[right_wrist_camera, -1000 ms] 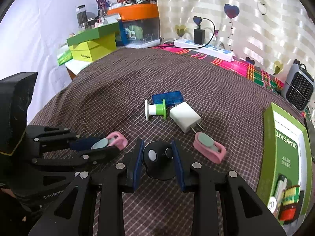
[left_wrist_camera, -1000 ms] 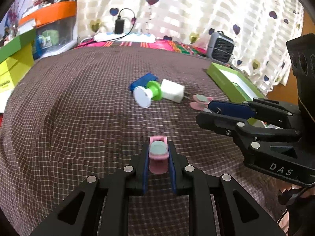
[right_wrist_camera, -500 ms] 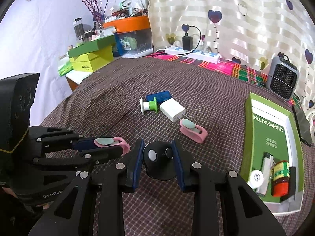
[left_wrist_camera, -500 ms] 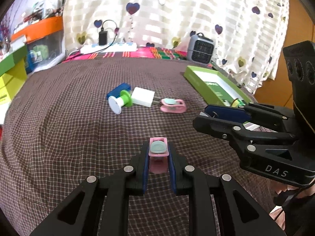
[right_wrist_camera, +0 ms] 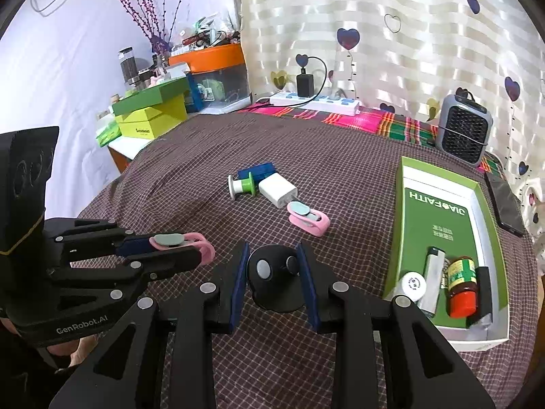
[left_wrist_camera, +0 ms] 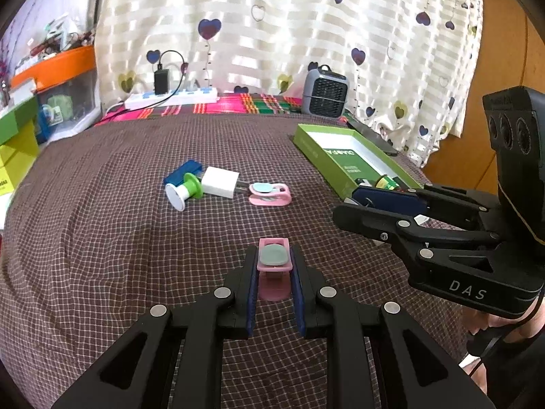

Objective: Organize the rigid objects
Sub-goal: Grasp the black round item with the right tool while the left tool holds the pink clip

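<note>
My left gripper (left_wrist_camera: 273, 262) is shut on a pink clip with a grey-green pad (left_wrist_camera: 273, 255), held above the checked cloth; the same clip (right_wrist_camera: 184, 243) shows in the right wrist view. My right gripper (right_wrist_camera: 276, 266) is shut on a black round object with two buttons (right_wrist_camera: 272, 272). In the middle of the cloth lie a second pink clip (left_wrist_camera: 270, 193) (right_wrist_camera: 308, 218), a white charger plug (left_wrist_camera: 220, 181) (right_wrist_camera: 277, 190), a green-and-white spool (left_wrist_camera: 184, 191) (right_wrist_camera: 242, 185) and a blue block (left_wrist_camera: 182, 170) (right_wrist_camera: 257, 171). An open green box (right_wrist_camera: 442, 204) (left_wrist_camera: 340, 156) lies on the right.
The box holds a lighter (right_wrist_camera: 432, 272), a red-capped bottle (right_wrist_camera: 460, 289) and a white cap (right_wrist_camera: 412, 284). A phone (right_wrist_camera: 504, 204) lies beside it, a small grey fan (right_wrist_camera: 465, 136) and a power strip (right_wrist_camera: 315, 102) at the back. Stacked boxes (right_wrist_camera: 153, 112) stand left.
Both grippers have drawn back and risen a little with their objects, turning toward the right. The green box with its contents has come into fuller view.
</note>
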`<state>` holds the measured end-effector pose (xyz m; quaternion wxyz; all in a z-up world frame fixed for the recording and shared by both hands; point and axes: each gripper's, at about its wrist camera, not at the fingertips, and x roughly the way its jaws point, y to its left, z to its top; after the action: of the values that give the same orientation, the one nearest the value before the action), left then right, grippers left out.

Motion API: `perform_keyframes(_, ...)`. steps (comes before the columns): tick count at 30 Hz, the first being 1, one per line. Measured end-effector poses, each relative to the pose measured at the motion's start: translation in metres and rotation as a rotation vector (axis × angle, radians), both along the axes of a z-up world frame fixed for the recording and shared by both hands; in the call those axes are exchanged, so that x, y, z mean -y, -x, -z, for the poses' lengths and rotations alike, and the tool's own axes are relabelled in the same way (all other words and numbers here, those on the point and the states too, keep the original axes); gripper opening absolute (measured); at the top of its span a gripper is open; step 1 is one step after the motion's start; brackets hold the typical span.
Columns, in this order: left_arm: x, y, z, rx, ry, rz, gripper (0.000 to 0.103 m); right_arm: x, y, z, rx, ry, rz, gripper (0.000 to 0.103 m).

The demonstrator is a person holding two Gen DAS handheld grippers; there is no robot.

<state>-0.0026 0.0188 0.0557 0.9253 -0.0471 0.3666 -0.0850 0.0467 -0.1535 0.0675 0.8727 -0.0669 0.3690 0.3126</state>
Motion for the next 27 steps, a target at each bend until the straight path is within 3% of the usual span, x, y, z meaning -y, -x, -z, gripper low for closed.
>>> perform_keyframes(27,0.049,-0.011,-0.013,0.032,-0.003,0.110,0.017,0.052,0.003,-0.008,0.020,-0.034,0.113,0.030)
